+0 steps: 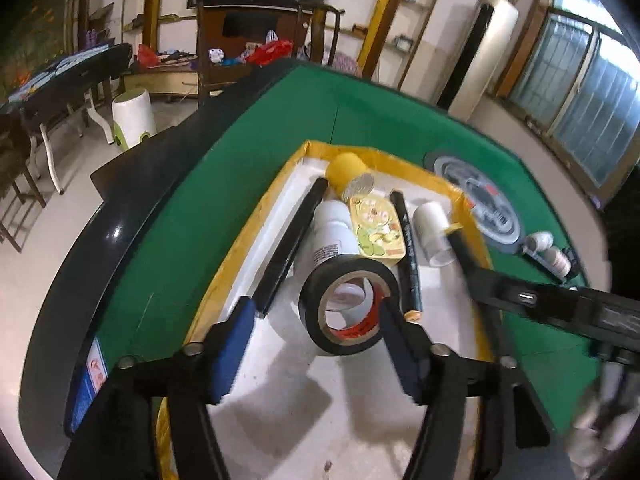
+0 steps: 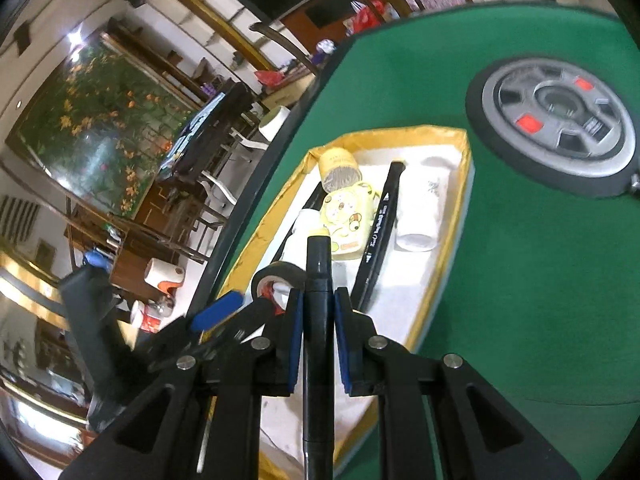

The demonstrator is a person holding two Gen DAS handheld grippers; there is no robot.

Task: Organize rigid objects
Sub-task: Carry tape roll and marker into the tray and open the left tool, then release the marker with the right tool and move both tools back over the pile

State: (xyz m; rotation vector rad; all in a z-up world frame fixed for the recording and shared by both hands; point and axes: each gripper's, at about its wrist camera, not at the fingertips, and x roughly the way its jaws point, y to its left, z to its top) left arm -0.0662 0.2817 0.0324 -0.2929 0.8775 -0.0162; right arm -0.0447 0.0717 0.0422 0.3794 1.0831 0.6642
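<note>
A white tray with a yellow rim [image 1: 256, 216] [image 2: 464, 184] lies on the green table. A black tape roll [image 1: 348, 304] [image 2: 276, 274] stands on edge in it. My left gripper [image 1: 316, 306] is open around the roll. Its right finger reaches into the roll's hole and its left pad is well clear. My right gripper [image 2: 319, 296] is shut on a black marker [image 2: 318, 264] with a pale tip, above the tray's near end. The marker [image 1: 460, 246] enters the left wrist view from the right. In the tray lie a yellow bottle [image 1: 346, 170], a white bottle [image 1: 334, 228], a cartoon tin [image 1: 378, 228], another black marker [image 1: 406, 248] and a white roll [image 1: 434, 232].
A long black stick [image 1: 292, 240] lies along the tray's left side. A grey round dial [image 1: 480, 200] [image 2: 556, 128] sits in the table beyond the tray. Small white bottles [image 1: 554, 254] stand on the green felt at the right. The table's black edge [image 1: 120, 216] runs along the left.
</note>
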